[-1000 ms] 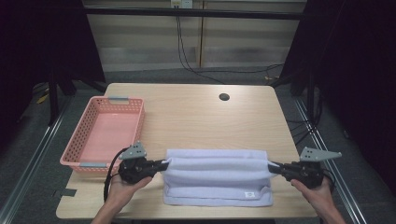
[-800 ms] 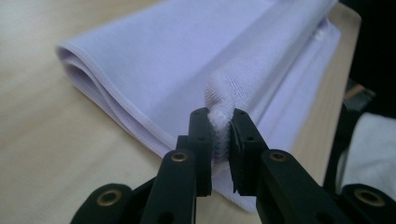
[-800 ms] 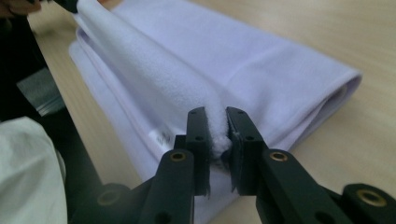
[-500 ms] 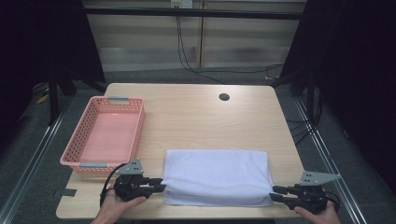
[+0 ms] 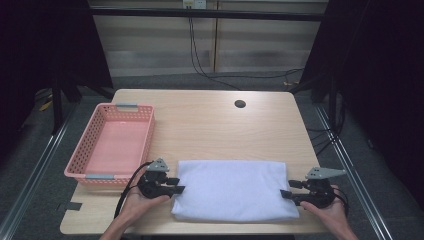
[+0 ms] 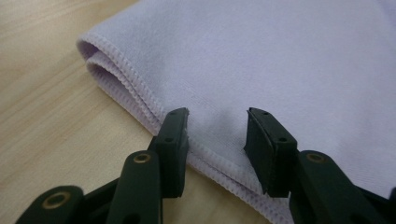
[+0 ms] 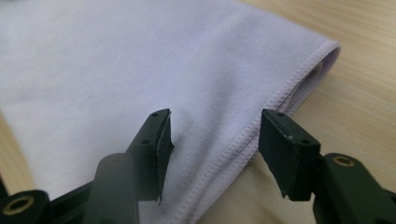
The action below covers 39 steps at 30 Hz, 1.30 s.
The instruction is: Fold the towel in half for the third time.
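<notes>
Wooden table (image 5: 210,125), pink basket (image 5: 112,142) at left. Folded lavender towel (image 5: 232,190) now lies flat at the near edge, no longer lifted. Left gripper (image 5: 176,185) and right gripper (image 5: 286,194) flank its 2 ends, jaws just opening, parted, gripping nothing.
</notes>
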Each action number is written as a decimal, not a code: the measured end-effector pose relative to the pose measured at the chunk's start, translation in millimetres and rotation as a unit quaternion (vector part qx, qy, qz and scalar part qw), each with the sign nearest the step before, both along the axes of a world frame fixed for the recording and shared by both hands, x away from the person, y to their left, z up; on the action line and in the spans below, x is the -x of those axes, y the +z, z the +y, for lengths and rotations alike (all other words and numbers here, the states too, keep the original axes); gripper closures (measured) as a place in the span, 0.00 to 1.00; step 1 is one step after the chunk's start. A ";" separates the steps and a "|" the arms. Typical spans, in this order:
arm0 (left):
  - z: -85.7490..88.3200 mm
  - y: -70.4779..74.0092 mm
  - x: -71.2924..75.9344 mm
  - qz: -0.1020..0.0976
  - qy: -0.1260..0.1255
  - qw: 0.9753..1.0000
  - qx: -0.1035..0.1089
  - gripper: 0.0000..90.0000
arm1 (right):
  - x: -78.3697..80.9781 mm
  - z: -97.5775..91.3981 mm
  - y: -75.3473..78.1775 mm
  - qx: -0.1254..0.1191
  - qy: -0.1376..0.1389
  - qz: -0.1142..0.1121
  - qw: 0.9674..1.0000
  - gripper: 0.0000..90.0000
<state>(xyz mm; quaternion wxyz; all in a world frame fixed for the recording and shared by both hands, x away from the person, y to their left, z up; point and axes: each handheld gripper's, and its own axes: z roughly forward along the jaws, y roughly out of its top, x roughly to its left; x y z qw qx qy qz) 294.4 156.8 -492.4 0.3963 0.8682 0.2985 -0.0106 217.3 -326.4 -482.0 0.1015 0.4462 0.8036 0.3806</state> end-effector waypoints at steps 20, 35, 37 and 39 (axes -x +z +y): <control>-31.2 0.2 -18.1 0.006 0.003 1.000 0.016 0.55 | -24.3 -21.0 -12.3 0.034 -0.051 0.005 0.998 0.54; -19.9 16.3 -49.6 -0.021 0.052 0.998 0.042 0.42 | 18.8 63.9 16.0 -0.009 0.062 -0.024 0.998 0.45; -19.8 14.5 -52.3 -0.019 0.059 0.998 0.033 0.41 | 9.2 88.9 16.2 -0.026 0.092 -0.019 0.995 0.45; -17.6 15.0 -52.7 -0.017 0.064 0.997 0.038 0.40 | 0.5 110.5 16.2 -0.038 0.118 -0.012 0.992 0.46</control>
